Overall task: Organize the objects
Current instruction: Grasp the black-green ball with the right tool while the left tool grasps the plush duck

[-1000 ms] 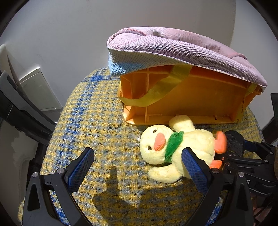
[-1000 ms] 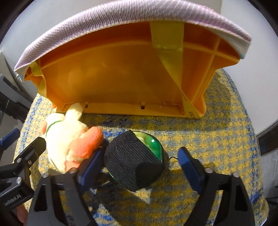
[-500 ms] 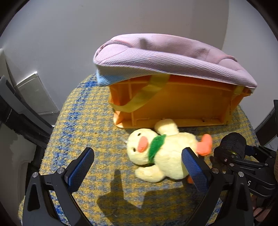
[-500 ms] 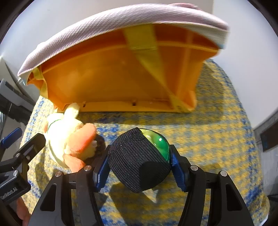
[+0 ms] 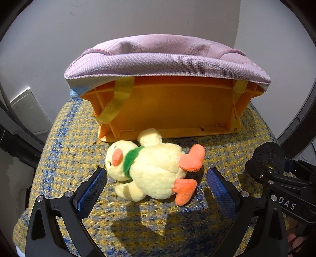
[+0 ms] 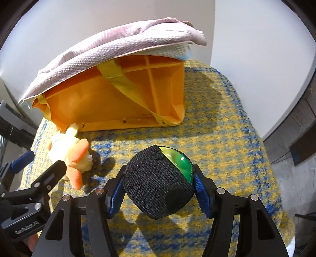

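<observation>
Yellow plush duck with green scarf (image 5: 150,170): lying lengthwise between wide-open, empty left gripper (image 5: 156,189). Right gripper (image 6: 159,187): clamped on black-wrapped green ball (image 6: 158,181).

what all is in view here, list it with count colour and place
plush duck: 1, pale yellow with orange beak and feet, green scarf; lying on its side in front of the crate
crate: 1, orange with yellow straps; on its side at the back of the cushion
cloth: 1, pink-lilac; draped over the crate
ball: 1, green under a black knit cover; gripped above the cushion
cushion: 1, yellow and blue weave; under everything
wall: white, behind
left tool: 1, black with blue pads; open, astride the duck
right tool: 1, black with blue pads; shut on the ball
</observation>
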`<state>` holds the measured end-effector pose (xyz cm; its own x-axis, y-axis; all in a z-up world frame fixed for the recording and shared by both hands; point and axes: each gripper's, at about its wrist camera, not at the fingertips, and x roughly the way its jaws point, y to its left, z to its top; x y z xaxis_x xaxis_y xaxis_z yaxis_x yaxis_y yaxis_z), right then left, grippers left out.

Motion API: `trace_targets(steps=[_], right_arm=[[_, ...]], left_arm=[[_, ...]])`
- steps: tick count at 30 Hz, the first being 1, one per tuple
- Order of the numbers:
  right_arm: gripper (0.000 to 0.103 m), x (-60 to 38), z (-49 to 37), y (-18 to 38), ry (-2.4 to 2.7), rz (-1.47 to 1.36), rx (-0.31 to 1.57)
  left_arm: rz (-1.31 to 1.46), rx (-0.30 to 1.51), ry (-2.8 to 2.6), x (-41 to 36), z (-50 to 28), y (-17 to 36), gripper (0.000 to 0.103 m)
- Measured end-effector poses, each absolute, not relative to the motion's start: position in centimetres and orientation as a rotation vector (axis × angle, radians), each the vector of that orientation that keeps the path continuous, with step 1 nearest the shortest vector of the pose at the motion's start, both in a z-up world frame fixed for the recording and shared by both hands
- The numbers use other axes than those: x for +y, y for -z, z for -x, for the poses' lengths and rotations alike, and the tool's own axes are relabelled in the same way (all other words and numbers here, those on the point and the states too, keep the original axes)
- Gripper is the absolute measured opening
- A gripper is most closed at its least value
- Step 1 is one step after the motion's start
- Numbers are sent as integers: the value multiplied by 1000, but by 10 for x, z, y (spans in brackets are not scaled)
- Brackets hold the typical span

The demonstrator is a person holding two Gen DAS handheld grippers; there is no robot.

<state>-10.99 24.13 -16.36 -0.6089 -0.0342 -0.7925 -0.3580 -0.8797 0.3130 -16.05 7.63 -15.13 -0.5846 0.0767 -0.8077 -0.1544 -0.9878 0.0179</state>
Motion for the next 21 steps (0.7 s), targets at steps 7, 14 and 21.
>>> trace_targets(steps=[7, 14, 21], right_arm=[[62, 243, 113, 169, -2568, 1288, 682], [62, 241, 118, 178, -2556, 1309, 692], [62, 240, 122, 182, -2554, 1321, 696]], left_arm=[[1420, 96, -2660, 76, 171, 168, 102], [1447, 104, -2658, 82, 180, 182, 101], [1403, 149, -2709, 88, 178, 182, 89]])
